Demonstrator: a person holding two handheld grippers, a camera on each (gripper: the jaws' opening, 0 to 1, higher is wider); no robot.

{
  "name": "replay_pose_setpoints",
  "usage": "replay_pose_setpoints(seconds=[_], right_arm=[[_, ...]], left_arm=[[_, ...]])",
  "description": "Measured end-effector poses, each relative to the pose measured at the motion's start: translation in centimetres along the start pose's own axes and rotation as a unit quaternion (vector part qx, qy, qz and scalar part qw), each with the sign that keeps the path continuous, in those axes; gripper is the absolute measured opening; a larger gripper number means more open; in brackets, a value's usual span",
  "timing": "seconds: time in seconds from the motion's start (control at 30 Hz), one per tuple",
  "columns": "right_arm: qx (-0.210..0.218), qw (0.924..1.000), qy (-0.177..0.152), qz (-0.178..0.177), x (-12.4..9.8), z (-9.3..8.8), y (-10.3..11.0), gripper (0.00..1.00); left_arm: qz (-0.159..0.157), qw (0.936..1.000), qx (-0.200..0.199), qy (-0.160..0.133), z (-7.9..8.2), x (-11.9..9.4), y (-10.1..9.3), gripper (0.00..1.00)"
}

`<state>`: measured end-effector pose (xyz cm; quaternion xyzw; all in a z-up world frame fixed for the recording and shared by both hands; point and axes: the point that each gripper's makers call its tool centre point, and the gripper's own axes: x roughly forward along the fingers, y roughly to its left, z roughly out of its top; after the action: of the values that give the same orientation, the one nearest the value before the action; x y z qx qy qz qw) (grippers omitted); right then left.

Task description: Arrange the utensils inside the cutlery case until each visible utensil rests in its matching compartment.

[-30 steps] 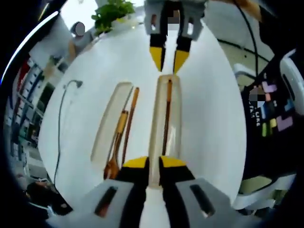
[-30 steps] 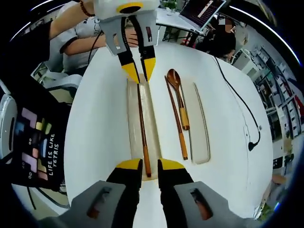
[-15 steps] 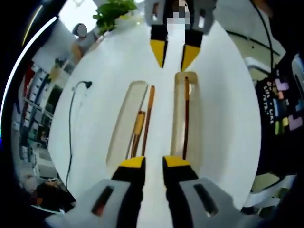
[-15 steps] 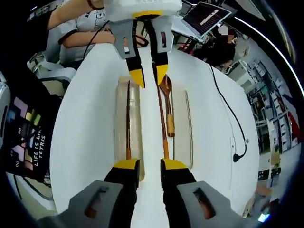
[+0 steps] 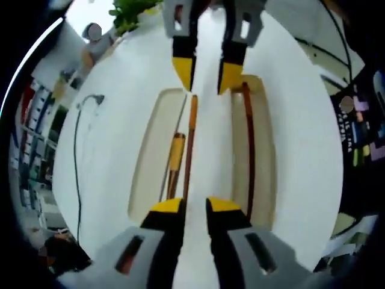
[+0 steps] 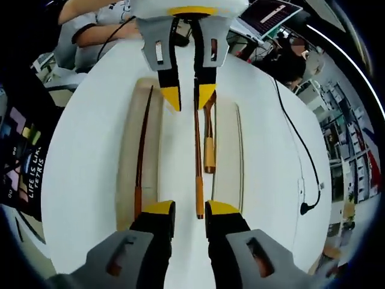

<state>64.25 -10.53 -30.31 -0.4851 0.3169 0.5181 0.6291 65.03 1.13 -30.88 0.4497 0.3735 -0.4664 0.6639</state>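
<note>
**Wooden chopstick on the bare table, lined up between both grippers**

Wood-toned utensils are split three ways. One chopstick (image 6: pixel 142 147) lies inside the case half (image 6: pixel 128 180) on the left of the right gripper view. A spoon (image 6: pixel 209 141) rests along the edge of the other half (image 6: pixel 231 156); whether it sits fully inside, you cannot tell. The loose chopstick (image 6: pixel 197 162) lies on the white table (image 6: pixel 84 180) between the two halves.

Your right gripper (image 6: pixel 184 209) and left gripper (image 5: pixel 194 205) both stand with jaws narrowly parted, holding nothing, each straddling one end of that loose chopstick.

You look to be at the pickup step for it. Next, lower one gripper until the pads bracket the stick, close, lift it level, and lay it beside its partner in the chopstick half. Keep it parallel so it drops in cleanly.
</note>
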Motion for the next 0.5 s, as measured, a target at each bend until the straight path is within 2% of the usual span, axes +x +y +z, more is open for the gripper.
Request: replay_pose_setpoints(seconds=[0.37, 0.5], right_arm=[[0.021, 0.9993, -0.005, 0.032, 1.6, -0.9, 0.2, 0.19], [0.028, 0.9988, -0.007, 0.04, 2.0, -0.9, 0.1, 0.15]], left_arm=[[-0.023, 0.9997, -0.01, 0.001, 0.1, 2.3, 0.1, 0.15], [-0.026, 0.9996, -0.007, 0.0, 0.2, 2.8, 0.2, 0.16]])
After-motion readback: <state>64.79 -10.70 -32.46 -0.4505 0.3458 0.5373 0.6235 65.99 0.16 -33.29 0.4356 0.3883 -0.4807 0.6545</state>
